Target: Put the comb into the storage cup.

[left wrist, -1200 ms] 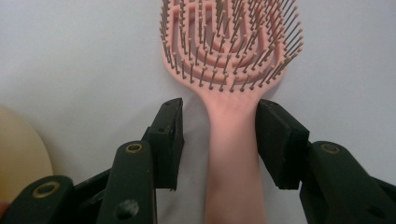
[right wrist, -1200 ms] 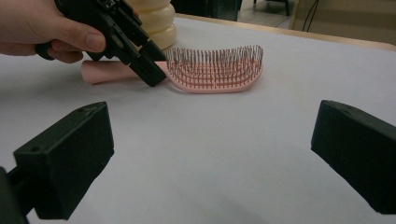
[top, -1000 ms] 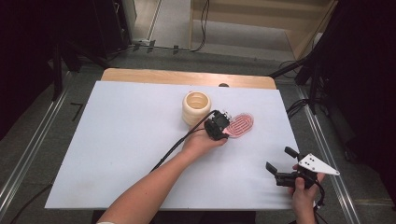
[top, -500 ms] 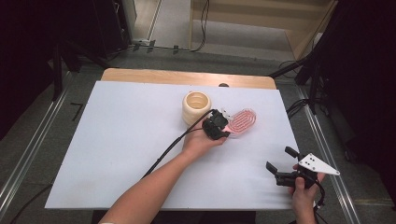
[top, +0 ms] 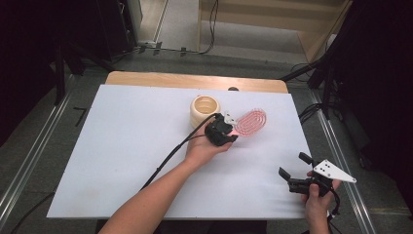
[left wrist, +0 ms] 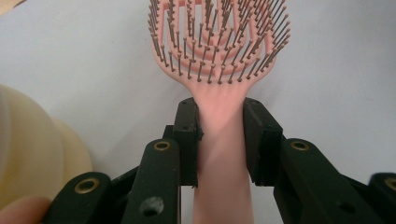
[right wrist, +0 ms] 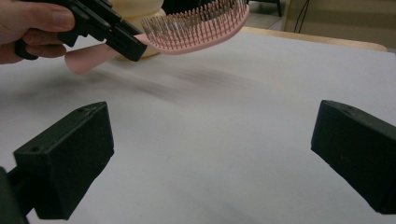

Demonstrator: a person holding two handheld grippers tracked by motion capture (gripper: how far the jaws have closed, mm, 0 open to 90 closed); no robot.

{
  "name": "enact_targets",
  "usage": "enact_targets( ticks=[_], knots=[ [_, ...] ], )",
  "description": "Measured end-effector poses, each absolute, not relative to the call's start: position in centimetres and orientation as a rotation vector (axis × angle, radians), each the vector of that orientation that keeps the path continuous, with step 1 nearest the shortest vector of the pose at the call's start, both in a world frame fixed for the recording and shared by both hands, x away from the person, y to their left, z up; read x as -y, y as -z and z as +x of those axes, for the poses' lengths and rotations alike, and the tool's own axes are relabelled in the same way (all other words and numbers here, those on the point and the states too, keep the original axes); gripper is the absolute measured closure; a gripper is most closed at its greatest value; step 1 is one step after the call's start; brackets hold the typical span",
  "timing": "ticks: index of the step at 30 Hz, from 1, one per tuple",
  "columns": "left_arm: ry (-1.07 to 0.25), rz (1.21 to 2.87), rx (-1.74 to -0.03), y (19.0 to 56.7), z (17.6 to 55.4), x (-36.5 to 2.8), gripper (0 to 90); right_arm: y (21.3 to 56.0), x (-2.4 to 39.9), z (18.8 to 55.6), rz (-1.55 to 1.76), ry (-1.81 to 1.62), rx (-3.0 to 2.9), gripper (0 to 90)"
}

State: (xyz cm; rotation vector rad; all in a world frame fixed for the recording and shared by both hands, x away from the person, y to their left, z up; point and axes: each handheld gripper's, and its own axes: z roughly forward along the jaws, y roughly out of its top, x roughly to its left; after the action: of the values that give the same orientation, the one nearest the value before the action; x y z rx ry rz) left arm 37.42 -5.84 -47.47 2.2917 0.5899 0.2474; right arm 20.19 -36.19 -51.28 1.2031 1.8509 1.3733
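A person's left tool point(top: 228, 127) clamps the handle of a pink brush point(top: 251, 122) over the far middle of a white tabletop point(top: 122, 146), seen from the high view. In the left gripper view the two black jaws press on either side of the brush point(left wrist: 219, 60) handle just below its head, the bristles facing the camera and the handle running down between the jaws toward the bottom edge. The right gripper view catches the brush point(right wrist: 196, 28) from the side: it hangs clear of the tabletop point(right wrist: 210, 140), head tilted slightly upward, bristles pointing up, with a blurred shadow on the white surface beneath it, and the left tool point(right wrist: 123, 39) gripping the handle while a hand point(right wrist: 32, 25) wraps the tool's body. A cream ribbed pot point(top: 205, 109) stands just beside the left tool, on its far left side in the high view, and shows as a pale curve at the left edge of the left gripper view point(left wrist: 37, 154). The right tool point(top: 294, 171) sits well apart near the tabletop's near right corner, held in the right hand point(top: 316, 200), its jaws spread wide with nothing between them. A black cable point(top: 165, 163) trails from the left tool back along the forearm.
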Motion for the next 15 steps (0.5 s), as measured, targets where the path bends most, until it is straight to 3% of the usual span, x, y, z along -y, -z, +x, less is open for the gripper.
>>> enact_targets(
  ticks=[15],
  knots=[
    [-0.263,2.215,-0.611,46.7,36.1,2.8,70.4,50.3,33.8,20.7,1.161,-1.407,-1.896,0.0]
  ],
)
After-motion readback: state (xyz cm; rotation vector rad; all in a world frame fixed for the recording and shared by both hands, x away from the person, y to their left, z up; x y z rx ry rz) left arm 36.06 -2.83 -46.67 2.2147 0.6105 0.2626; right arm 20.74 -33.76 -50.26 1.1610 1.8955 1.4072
